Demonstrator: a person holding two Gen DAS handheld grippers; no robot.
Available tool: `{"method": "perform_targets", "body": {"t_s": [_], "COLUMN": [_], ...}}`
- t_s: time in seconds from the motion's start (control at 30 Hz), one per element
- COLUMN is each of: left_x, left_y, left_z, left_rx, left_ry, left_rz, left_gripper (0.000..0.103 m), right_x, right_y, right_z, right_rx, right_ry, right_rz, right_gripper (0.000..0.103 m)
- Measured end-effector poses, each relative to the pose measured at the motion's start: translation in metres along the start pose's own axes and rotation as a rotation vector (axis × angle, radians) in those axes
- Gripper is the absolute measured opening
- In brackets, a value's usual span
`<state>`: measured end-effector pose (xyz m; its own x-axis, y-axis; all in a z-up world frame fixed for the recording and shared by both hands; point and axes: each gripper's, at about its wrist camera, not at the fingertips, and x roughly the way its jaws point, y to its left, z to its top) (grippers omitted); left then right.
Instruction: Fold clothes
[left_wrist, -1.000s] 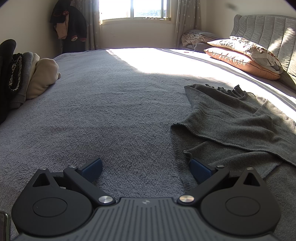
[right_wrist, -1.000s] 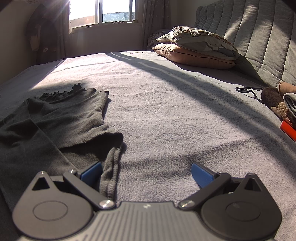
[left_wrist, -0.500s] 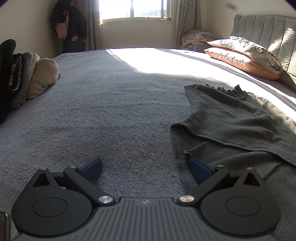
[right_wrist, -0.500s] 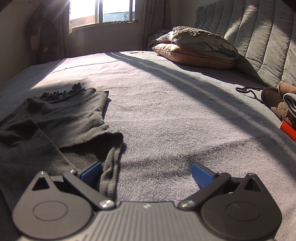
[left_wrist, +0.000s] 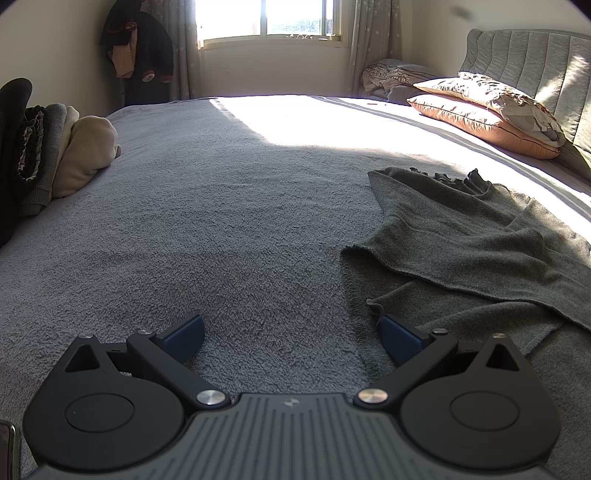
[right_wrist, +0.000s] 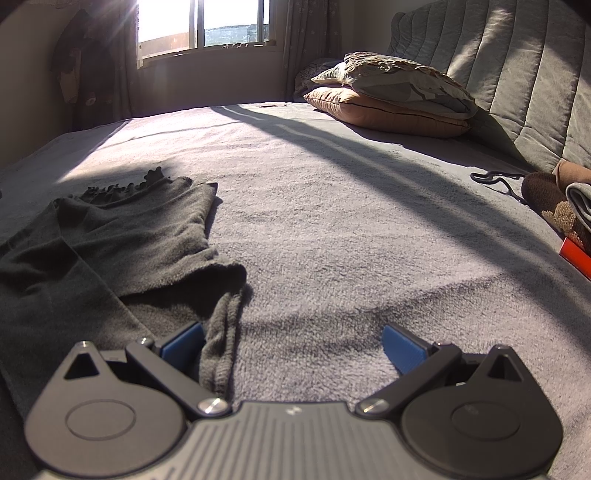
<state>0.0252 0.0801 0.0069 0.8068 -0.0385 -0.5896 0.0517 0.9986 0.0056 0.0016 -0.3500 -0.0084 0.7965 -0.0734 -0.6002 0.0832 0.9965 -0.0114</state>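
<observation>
A dark grey knitted garment (left_wrist: 461, 240) lies partly folded on the grey bed cover (left_wrist: 221, 221), to the right in the left wrist view. My left gripper (left_wrist: 291, 336) is open, low over the bed, its right fingertip at the garment's near left corner. In the right wrist view the garment (right_wrist: 110, 243) lies to the left. My right gripper (right_wrist: 293, 345) is open, and a rolled edge of the garment lies just inside its left fingertip. Neither gripper holds anything.
A stack of folded clothes (left_wrist: 51, 151) sits at the bed's left edge. Two pillows (left_wrist: 487, 110) lie by the padded headboard (right_wrist: 517, 74). Brown and grey items and a red object (right_wrist: 574, 254) lie at the right edge. A window is at the far wall.
</observation>
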Motion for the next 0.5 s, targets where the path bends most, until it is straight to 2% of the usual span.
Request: {"method": "perform_targets", "body": {"t_s": [0.33,0.5], "left_x": [0.0,0.001], "left_y": [0.0,0.0], "left_z": [0.0,0.0], "left_rx": [-0.001,-0.004], "left_ry": [-0.003,-0.002], "left_rz": [0.001,0.003], "left_gripper": [0.103,0.103], "right_x": [-0.009,-0.03], "right_y": [-0.006,-0.007], "right_z": [0.001,0.002], "right_rx": [0.022,-0.021], "right_ry": [0.013,-0.026], "right_rz": [0.025,0.006], "right_gripper": [0.103,0.103]}}
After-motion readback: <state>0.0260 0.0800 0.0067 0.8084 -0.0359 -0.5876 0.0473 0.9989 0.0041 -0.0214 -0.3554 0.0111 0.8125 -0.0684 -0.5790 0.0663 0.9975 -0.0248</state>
